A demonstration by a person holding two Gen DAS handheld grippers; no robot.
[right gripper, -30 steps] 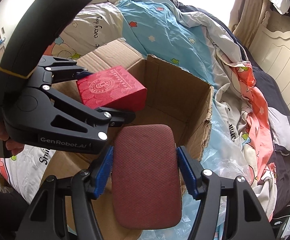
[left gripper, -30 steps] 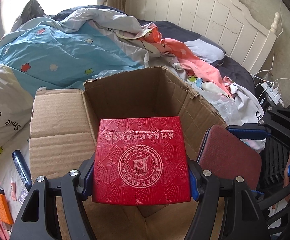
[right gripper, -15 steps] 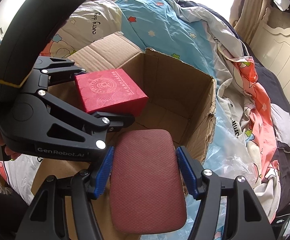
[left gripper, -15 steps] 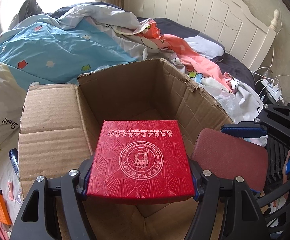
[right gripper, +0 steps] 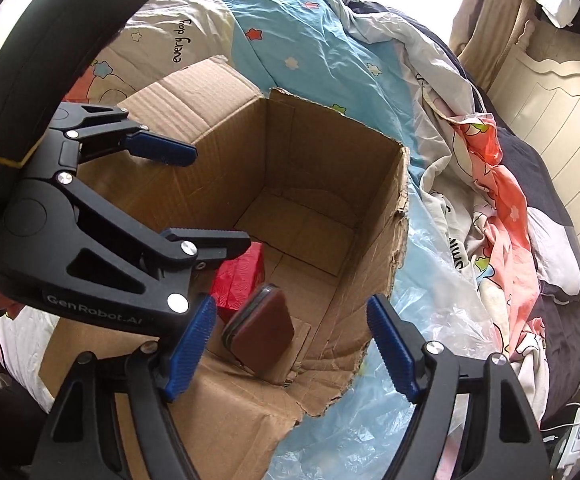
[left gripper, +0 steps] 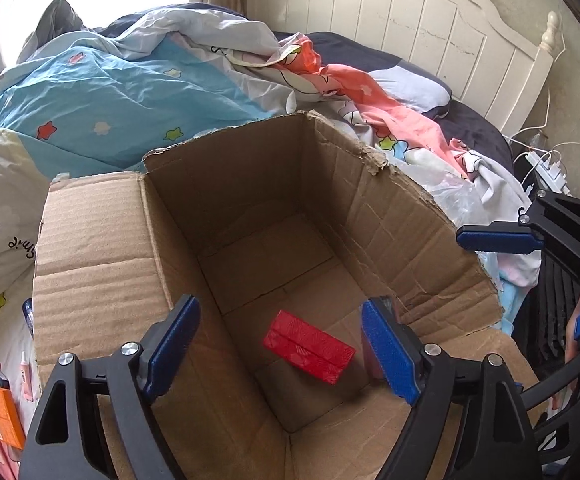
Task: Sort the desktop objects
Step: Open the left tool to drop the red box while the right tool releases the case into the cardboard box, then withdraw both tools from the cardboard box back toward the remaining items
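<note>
The red box point(left gripper: 309, 347), patterned and tilted, lies on the floor of the cardboard box point(left gripper: 389, 216). Only the right wrist view shows the maroon case point(right gripper: 261, 332) beside it, perhaps leaning there. Both left tongs point(left gripper: 280, 350) and right tongs point(right gripper: 290, 346) have just been opening; they stand apart, empty, above the torn rim.

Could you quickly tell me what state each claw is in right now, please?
Left claw: open, holding nothing, just been opening.
Right claw: open, holding nothing, just been opening.
</note>
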